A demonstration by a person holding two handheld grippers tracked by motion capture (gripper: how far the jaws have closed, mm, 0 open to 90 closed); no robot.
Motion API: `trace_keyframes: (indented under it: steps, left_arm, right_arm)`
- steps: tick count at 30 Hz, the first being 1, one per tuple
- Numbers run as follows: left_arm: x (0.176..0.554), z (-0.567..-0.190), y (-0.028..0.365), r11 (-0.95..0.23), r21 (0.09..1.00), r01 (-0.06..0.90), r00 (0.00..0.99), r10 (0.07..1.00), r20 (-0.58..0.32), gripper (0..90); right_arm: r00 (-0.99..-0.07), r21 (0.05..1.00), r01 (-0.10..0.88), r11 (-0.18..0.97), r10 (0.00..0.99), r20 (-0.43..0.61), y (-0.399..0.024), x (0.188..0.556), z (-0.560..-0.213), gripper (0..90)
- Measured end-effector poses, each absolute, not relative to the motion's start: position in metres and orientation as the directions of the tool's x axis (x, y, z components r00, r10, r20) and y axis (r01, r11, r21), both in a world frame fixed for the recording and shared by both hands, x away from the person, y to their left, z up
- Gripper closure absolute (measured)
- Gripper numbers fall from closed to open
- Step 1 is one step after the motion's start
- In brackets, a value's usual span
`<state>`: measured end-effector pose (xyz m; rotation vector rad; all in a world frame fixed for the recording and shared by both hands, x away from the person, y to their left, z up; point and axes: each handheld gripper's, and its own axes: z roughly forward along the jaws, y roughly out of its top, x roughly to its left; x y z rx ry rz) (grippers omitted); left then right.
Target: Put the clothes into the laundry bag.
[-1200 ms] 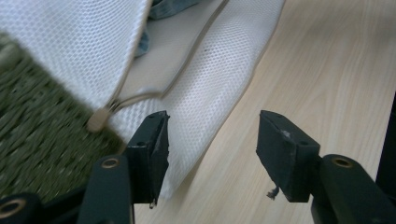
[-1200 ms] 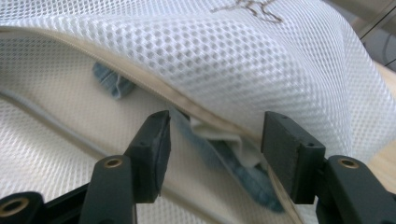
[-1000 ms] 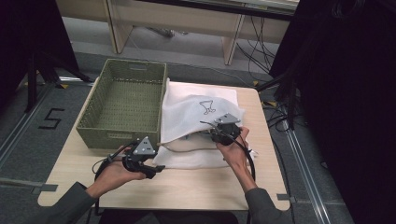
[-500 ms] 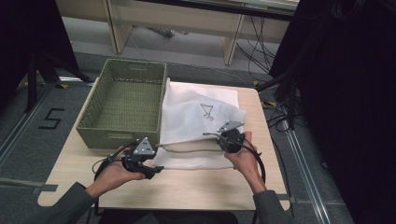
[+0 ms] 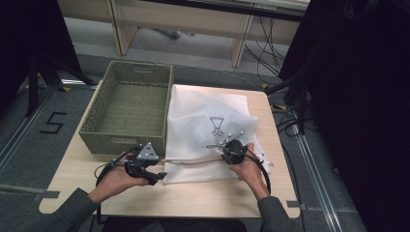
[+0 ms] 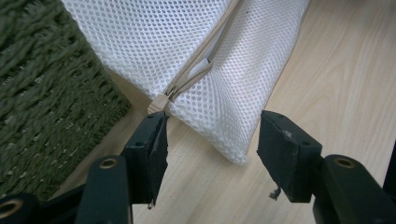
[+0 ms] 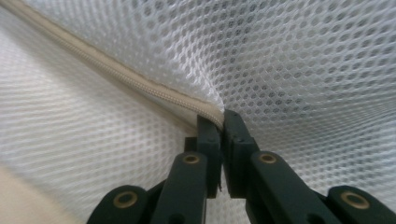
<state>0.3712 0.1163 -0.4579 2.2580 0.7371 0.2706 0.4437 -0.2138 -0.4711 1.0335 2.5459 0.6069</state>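
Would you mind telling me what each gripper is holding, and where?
The right gripper pinches the white mesh bag at its beige zipper. The left gripper holds nothing.

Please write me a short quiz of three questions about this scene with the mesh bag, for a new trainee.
1. True or false: the right gripper is shut on the zipper of the mesh laundry bag.
2. What stands left of the bag in the high view? A) a green woven basket B) a red bucket
3. In the left gripper view, the left gripper has jaws that stand ____ around the bag's corner.

Key: 1 true; 2 A, the basket; 3 open.
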Motion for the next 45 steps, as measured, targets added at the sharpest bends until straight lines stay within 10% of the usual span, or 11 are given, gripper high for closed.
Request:
trace_keyframes:
  steps: [5,12,19,25,32,42,45]
  left_arm:
    - [0.373,-0.456,0.125,-0.556,0.708,0.436,0.798,0.603,-0.018,40.2]
    - [0.371,-0.454,0.138,-0.539,0.715,0.445,0.781,0.625,-0.015,39.1]
    - [0.371,-0.455,0.14,-0.543,0.712,0.445,0.781,0.624,-0.013,38.9]
    - [0.372,-0.456,0.143,-0.534,0.708,0.463,0.768,0.64,-0.019,38.9]
    - [0.371,-0.452,0.161,-0.513,0.721,0.466,0.75,0.662,-0.013,36.9]
    - [0.367,-0.449,0.183,-0.457,0.738,0.497,0.699,0.715,-0.027,35.2]
    - [0.367,-0.45,0.184,-0.45,0.738,0.503,0.695,0.718,-0.035,35.2]
  right_arm:
    - [-0.699,0.536,0.54,0.649,0.701,-0.145,-0.217,0.432,-0.453,68.7]
    - [-0.695,0.623,0.449,0.64,0.689,-0.207,-0.209,0.414,-0.441,65.4]
    - [-0.715,0.613,0.374,0.696,0.637,-0.288,-0.201,0.415,-0.444,86.7]
    - [-0.759,0.483,0.448,0.753,0.605,-0.24,-0.187,0.425,-0.482,86.5]
    - [-0.771,0.604,0.491,0.628,0.636,-0.036,-0.205,0.41,-0.438,63.5]
    - [-0.706,0.737,0.494,0.46,0.708,0.031,-0.201,0.428,-0.416,70.8]
    - [-0.721,0.752,0.462,0.47,0.693,0.009,-0.185,0.445,-0.43,85.5]
